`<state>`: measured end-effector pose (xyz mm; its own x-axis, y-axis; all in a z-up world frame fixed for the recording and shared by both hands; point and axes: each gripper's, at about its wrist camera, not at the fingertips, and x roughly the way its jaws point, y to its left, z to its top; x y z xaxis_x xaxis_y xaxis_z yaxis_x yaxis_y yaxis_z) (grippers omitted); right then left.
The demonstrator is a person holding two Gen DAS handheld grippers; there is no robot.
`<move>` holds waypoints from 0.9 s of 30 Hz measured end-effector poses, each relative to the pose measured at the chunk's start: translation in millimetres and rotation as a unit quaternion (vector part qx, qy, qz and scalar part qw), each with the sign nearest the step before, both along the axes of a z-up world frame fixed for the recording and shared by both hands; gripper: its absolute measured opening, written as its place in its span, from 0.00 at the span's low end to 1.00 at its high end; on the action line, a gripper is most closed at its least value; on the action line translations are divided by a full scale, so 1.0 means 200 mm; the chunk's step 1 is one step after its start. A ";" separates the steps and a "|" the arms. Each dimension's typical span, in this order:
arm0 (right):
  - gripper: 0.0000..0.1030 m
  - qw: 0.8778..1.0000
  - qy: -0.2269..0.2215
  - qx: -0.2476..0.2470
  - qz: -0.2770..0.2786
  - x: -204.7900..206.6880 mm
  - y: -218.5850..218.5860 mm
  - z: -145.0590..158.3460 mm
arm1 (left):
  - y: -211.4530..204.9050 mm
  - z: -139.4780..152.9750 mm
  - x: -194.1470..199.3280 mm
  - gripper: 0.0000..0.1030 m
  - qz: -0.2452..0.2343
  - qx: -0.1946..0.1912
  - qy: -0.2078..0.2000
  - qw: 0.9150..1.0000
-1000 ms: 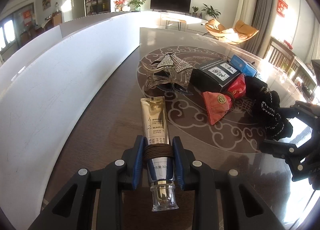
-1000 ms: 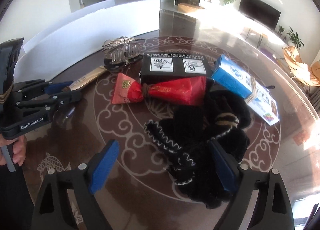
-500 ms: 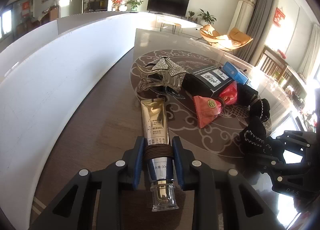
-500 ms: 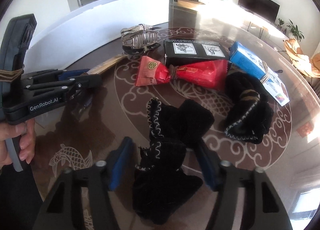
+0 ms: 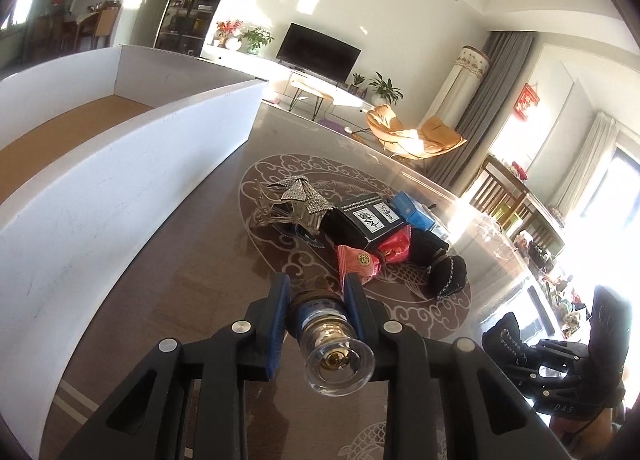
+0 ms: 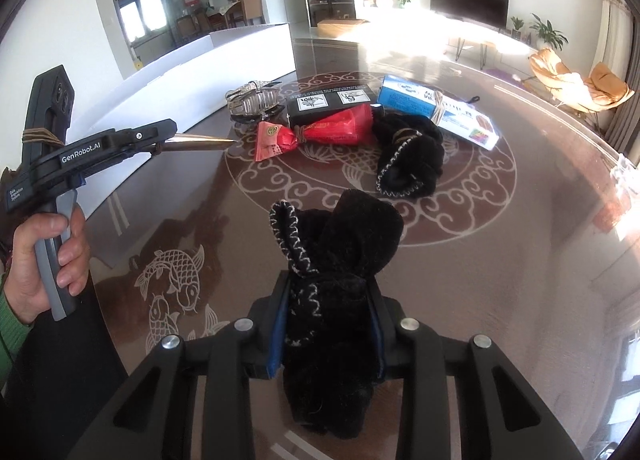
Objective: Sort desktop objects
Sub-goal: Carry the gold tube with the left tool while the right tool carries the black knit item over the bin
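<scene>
Desktop objects mid-sort: left gripper [image 5: 314, 296] clamps gold tube [image 6: 200, 142], right gripper [image 6: 326, 322] pinches black sock [image 6: 340, 256] (both lifted, likely bound for white box [image 5: 132, 164]).

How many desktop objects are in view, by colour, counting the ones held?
Black: 3, two socks and a box
Red: 1, a wrapped packet
Blue: 1, a box
Gold: 1, a tube
Silver: 1, a hair claw
Total: 7

Left tongs [image 5: 316, 296] clamped on a gold tube [image 6: 200, 142], handle gripped by a hand [image 6: 44, 260] in a green sleeve, right tongs [image 6: 328, 312] closed tight on a black sock [image 6: 340, 260], both angled downward
</scene>
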<state>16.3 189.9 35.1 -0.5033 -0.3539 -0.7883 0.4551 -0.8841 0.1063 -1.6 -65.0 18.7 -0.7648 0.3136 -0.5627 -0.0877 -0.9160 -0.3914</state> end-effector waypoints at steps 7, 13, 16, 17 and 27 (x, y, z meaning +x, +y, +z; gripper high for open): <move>0.33 1.000 0.015 -0.027 0.005 0.04 -0.02 0.08 | 0.00 0.10 0.13 0.26 0.000 0.005 0.024 1.000; 0.33 0.997 0.040 -0.045 0.044 -0.01 -0.21 0.22 | -0.10 0.33 0.30 0.26 0.021 0.015 0.067 0.997; 0.33 0.993 0.058 -0.064 0.079 -0.06 -0.38 0.34 | -0.24 0.48 0.41 0.26 0.048 0.025 0.092 0.994; 0.33 0.991 0.064 -0.071 0.093 -0.07 -0.45 0.39 | -0.30 0.53 0.44 0.26 0.057 0.027 0.096 0.993; 0.33 0.957 0.069 -0.113 0.257 -0.14 -1.42 0.66 | -0.99 0.68 0.40 0.26 0.139 0.000 0.001 0.990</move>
